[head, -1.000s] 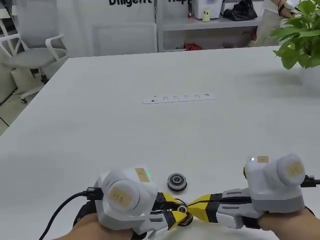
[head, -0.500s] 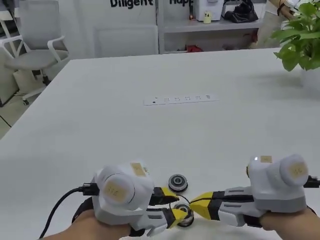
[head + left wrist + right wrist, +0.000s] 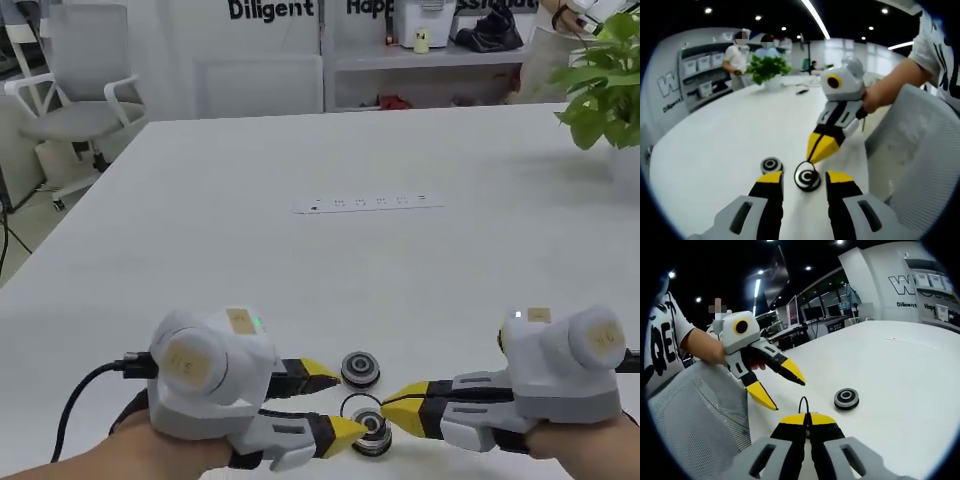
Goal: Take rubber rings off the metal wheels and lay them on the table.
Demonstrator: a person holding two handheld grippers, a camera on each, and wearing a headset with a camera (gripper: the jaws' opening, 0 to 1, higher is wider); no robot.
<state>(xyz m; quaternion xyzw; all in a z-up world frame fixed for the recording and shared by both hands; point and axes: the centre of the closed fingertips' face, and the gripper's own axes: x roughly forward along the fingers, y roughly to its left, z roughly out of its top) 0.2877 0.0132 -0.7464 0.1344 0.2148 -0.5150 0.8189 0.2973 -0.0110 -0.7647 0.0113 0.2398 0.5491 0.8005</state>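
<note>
Right gripper (image 3: 807,416): clamped on rubber ring (image 3: 803,405), seemingly part-peeled. Left gripper (image 3: 805,176): wide, straddling metal wheel (image 3: 807,181) at 6 o'clock of spare wheel (image 3: 771,164). Next, likely: pull ring free.

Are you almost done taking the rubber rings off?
Not really. No ring lies on the table yet. The right gripper is pinching one thin rubber ring beside the near wheel, which sits between the jaws of the open left gripper. The far wheel looks untouched, its ring on.
</note>
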